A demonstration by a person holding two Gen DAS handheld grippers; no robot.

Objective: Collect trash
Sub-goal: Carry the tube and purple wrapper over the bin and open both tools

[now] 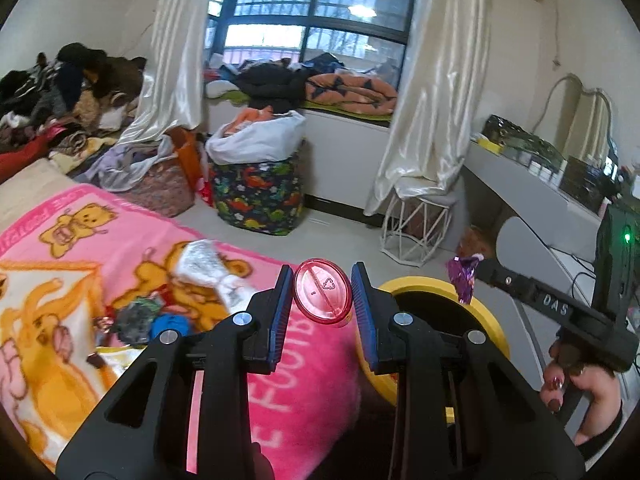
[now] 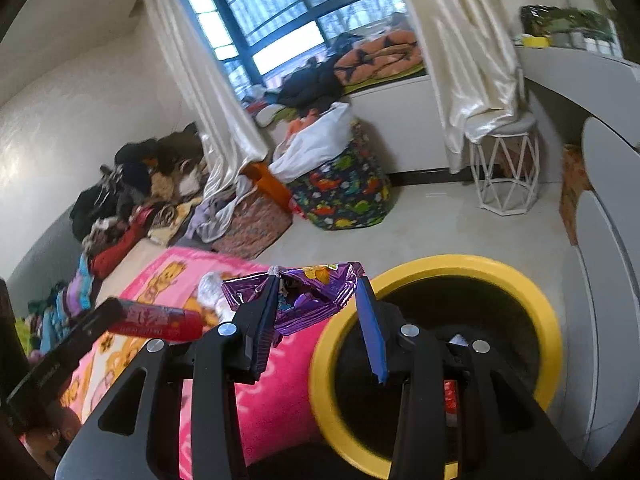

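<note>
Trash rides in both my tongs: the left gripper pinches a pink bottle by its base over the pink blanket edge, and the right gripper pinches a purple wrapper beside the yellow-rimmed bin. Open floor lies beyond. My right hand angles downward. Something red inside the bin is probably earlier litter, half hidden.

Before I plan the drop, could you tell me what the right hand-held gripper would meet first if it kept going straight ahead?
Probably the bin's yellow rim just beyond the purple wrapper it holds; depth is unclear, so it might pass over onto bare floor.
</note>
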